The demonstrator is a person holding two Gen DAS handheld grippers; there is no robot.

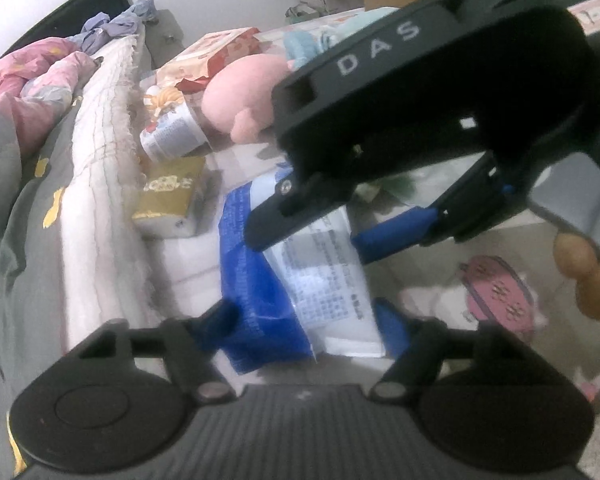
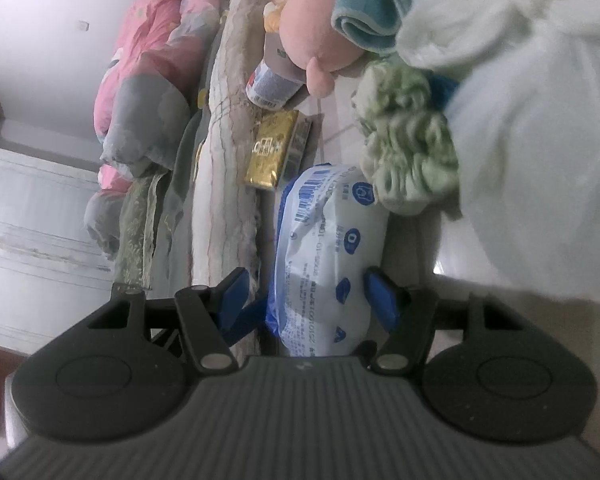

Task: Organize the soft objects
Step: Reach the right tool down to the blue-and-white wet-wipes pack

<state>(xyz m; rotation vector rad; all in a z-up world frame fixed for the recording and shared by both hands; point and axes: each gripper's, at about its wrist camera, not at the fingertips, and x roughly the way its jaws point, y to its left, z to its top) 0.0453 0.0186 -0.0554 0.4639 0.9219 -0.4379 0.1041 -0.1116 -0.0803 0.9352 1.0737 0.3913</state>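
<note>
A: Largest item?
B: Pink plush (image 1: 244,92), far, beside the bed.
A: Next?
B: Blue-white wipes pack (image 2: 324,248), near centre, clamped by the right gripper (image 2: 308,300); left gripper (image 1: 304,320) wide around its end, contact unclear.
A: Smallest?
B: Gold tissue pack (image 1: 168,200), left.

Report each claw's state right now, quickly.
Left claw: around the blue-and-white plastic pack; grip cannot be told.
Right claw: apparently closed on that pack.
</note>
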